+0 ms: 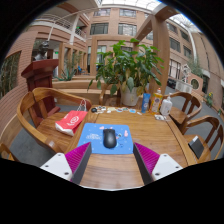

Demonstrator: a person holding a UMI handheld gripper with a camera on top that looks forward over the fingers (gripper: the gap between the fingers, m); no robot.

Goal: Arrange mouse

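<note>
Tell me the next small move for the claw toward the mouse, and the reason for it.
Probably ease the claw straight forward and down toward the black mouse. The mouse lies on the blue mouse pad just ahead of the fingers, roughly centred between them, and nothing is gripped yet. The fingers stand apart, seemingly wide enough to take it, so only the approach appears to be missing.

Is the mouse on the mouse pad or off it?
On it: the mouse rests upright on the blue mouse pad, ahead of the open jaws, untouched.

No legible text anywhere; white mark on red bag (70, 122) too small to read.
</note>
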